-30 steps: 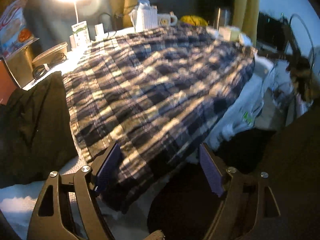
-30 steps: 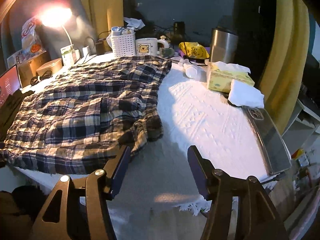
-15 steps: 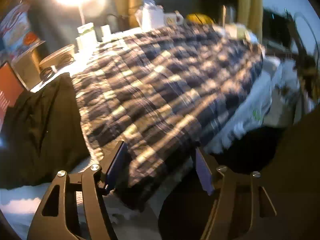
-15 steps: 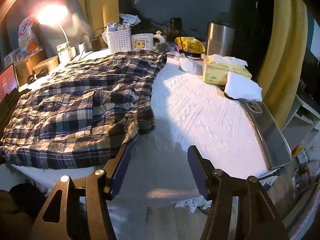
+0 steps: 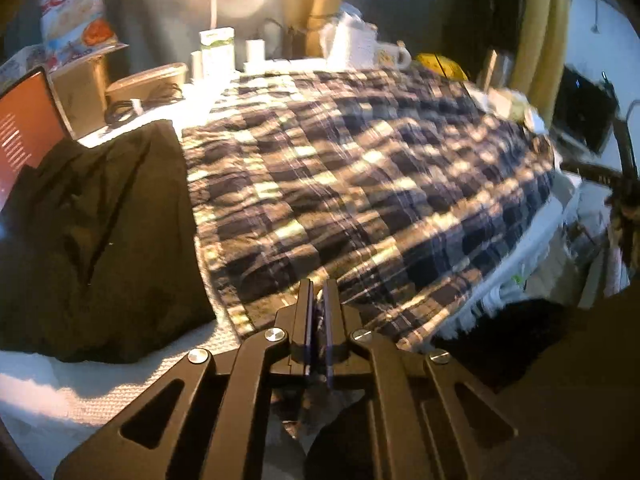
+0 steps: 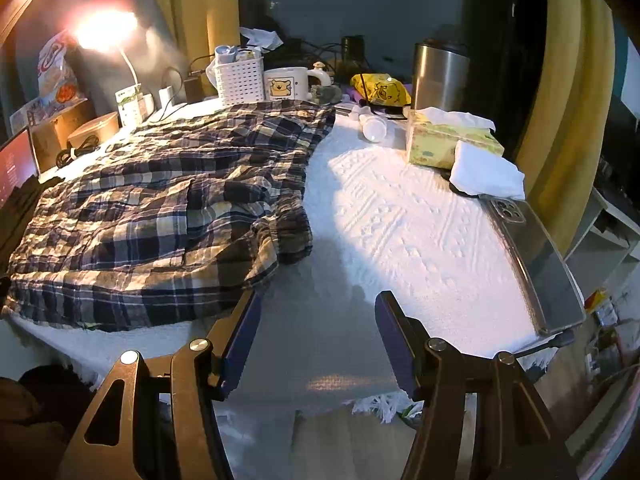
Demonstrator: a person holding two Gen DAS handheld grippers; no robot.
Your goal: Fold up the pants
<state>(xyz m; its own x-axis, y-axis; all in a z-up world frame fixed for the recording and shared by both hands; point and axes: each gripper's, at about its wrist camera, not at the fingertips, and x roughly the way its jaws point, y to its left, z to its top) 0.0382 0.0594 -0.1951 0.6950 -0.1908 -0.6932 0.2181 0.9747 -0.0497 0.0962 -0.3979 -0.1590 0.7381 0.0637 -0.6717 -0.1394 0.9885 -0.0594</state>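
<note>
Plaid pants [image 6: 160, 216] | long axis toward lamp | left claw [image 5: 318, 304] pinching hem | right claw [image 6: 318, 344] spread

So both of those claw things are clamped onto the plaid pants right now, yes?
Only one is. The left gripper is shut on the plaid pants' near edge, as the left wrist view shows. In the right wrist view the right gripper hangs open over the white tablecloth, holding nothing.

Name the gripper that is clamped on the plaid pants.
The left gripper: shut on the plaid pants' near edge. The right gripper is open, holding nothing.
</note>
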